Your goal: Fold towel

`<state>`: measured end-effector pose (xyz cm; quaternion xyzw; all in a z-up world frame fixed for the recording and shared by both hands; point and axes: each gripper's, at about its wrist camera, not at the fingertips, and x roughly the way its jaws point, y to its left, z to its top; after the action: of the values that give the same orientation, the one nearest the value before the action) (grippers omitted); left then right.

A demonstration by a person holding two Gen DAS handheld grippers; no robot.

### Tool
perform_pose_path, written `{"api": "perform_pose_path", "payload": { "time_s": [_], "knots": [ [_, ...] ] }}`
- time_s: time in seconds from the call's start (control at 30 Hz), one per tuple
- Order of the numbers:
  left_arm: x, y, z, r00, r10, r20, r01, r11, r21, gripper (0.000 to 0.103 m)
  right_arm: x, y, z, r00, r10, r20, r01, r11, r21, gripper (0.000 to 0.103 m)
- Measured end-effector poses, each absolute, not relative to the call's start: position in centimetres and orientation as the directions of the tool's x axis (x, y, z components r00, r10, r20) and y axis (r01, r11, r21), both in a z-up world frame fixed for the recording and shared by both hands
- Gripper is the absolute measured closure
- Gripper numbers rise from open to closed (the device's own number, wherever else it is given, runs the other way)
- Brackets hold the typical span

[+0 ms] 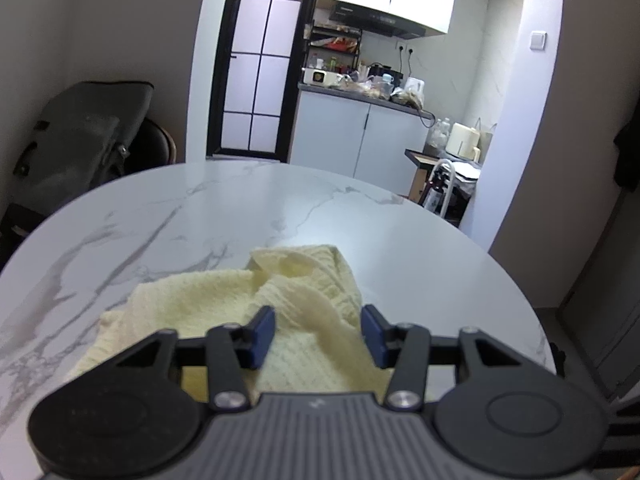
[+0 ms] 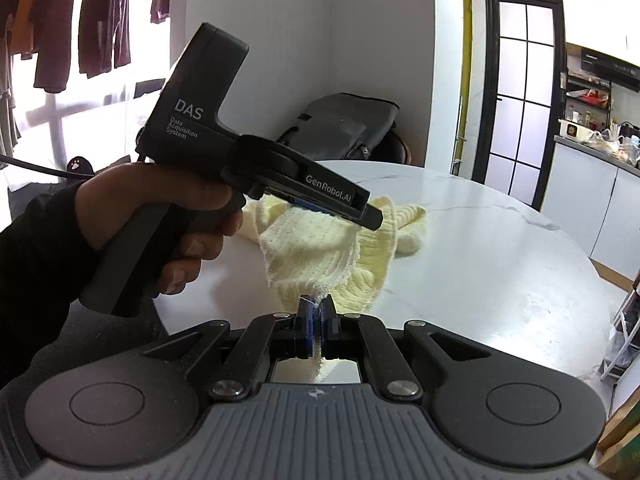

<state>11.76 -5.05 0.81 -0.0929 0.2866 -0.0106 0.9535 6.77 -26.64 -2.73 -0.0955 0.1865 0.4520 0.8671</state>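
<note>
A pale yellow knitted towel (image 1: 224, 304) lies crumpled on the round white marble table (image 1: 224, 208). My left gripper (image 1: 318, 334) is open, its blue pads either side of a raised fold of the towel, just above the cloth. In the right wrist view my right gripper (image 2: 317, 316) is shut on a corner of the towel (image 2: 320, 248) and holds it lifted near the table's front edge. The left gripper (image 2: 360, 210) shows there too, held by a hand (image 2: 160, 208), hovering over the towel's middle.
A dark bag on a chair (image 1: 92, 136) stands behind the table (image 2: 500, 248). A kitchen counter (image 1: 360, 128) with clutter and a black-framed glass door (image 1: 256, 60) lie beyond. A small cart (image 1: 444, 184) stands at the table's far right. Clothes (image 2: 80, 12) hang at a window.
</note>
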Motion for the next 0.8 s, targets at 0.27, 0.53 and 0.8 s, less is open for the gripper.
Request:
{"api": "perform_pose_path", "payload": {
  "time_s": [0.27,0.53,0.8],
  "knots": [
    [10.9,-4.5,2.1,0.861,-0.077,-0.504,-0.021,0.983,-0.185,0.101,7.2,-26.7,-2.8,0.547,0.744,-0.385,-0.802,0.598,0.016,0.099],
    [9.4,-3.4,4.1,0.887,-0.072,-0.455,-0.021,0.98,-0.196,0.101,8.1,-26.6,-2.0,0.598,0.719,-0.353,-0.762,0.647,0.027,0.099],
    [7.2,-1.7,6.5,0.91,-0.065,-0.41,-0.025,0.977,-0.212,0.101,8.3,-26.2,0.2,0.674,0.68,-0.291,-0.715,0.699,-0.021,0.099]
  ]
}}
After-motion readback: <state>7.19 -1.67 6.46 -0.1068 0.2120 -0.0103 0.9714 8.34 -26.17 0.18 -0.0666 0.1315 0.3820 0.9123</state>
